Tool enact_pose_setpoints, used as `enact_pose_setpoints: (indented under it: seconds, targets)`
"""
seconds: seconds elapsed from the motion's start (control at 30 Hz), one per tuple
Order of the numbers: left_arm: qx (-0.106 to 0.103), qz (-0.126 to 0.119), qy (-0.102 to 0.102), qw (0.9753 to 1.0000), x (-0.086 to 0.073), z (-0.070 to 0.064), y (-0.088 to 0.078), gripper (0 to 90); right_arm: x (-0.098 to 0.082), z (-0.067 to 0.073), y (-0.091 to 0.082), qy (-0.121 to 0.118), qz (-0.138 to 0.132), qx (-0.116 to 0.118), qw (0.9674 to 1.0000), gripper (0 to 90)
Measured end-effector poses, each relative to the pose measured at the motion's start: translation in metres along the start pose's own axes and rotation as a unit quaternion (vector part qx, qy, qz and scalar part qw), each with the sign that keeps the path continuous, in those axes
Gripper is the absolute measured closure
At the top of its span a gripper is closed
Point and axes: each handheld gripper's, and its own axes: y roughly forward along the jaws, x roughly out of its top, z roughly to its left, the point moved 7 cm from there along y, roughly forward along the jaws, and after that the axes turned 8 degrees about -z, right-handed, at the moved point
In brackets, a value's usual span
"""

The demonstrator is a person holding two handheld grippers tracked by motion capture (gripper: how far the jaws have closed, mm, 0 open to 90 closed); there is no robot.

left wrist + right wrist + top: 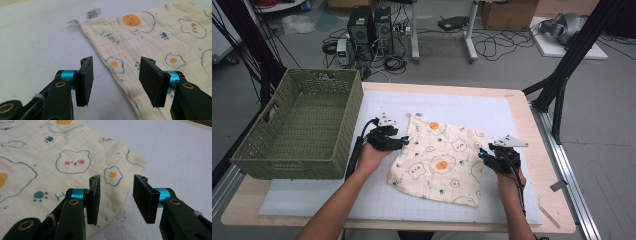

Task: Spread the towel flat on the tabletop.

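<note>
Green woven basket sits at table's left edge, nothing visible inside. Printed cloth lies flat on white mat. Left gripper at cloth's left edge, jaws apart, gripping nothing. Right gripper at right edge, jaws parted, nothing clamped.

The high view looks forward and down from above the person's side of the pale wooden worktop, far enough back to take in its whole top and the floor beyond. The left gripper view rides low and close behind the left claw, facing along its jaws over one edge of the cream printed muslin cloth. The right gripper view sits equally near behind the right claw, facing the cloth's opposite edge. All three views share that cloth and the white gridded mat beneath it.
</note>
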Motion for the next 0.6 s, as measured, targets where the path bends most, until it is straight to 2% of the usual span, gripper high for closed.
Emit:
enact_pose_setpoints:
  seconds: [0.03, 0.1, 0.17, 0.27, 0.33, 0.4, 0.43, 0.5, 0.6]
  targets:
    - [0.001, 0.001, 0.005, 1.0000, 0.001, -0.001, 0.005, 45.0, 0.000, 0.000, 0.000, 0.000, 0.000, 0.000, 1.0000, 56.9]
    - [-0.001, 0.018, 0.015, 0.9997, 0.002, -0.002, 0.016, 44.7, 0.000, 0.001, 0.000, 0.000, -0.001, 0.003, 1.0000, 56.3]
    - [0.009, 0.023, 0.012, 0.9996, 0.004, 0.000, 0.030, 42.9, 0.000, 0.000, 0.000, 0.000, -0.002, 0.002, 1.0000, 52.8]
    - [0.012, 0.027, 0.006, 0.9995, 0.003, 0.002, 0.037, 40.5, 0.001, -0.001, -0.002, 0.003, -0.006, -0.001, 1.0000, 52.6]
    - [0.009, 0.022, 0.009, 0.9997, 0.003, 0.003, 0.043, 33.4, 0.002, -0.004, -0.005, 0.011, -0.014, -0.006, 0.9998, 50.8]
    - [0.019, 0.028, 0.004, 0.9994, 0.001, 0.006, 0.047, 34.7, 0.002, -0.006, -0.006, 0.017, -0.016, -0.009, 0.9997, 48.3]
    - [0.016, 0.037, 0.006, 0.9991, -0.001, 0.007, 0.049, 34.7, 0.002, -0.007, -0.006, 0.019, -0.016, -0.009, 0.9997, 46.0]
    - [0.016, 0.041, 0.012, 0.9990, -0.002, 0.006, 0.051, 35.2, 0.002, -0.007, -0.006, 0.019, -0.016, -0.011, 0.9996, 43.7]
    - [0.023, 0.043, 0.015, 0.9987, -0.002, 0.007, 0.050, 42.9, 0.002, -0.006, -0.005, 0.017, -0.016, -0.007, 0.9997, 40.7]
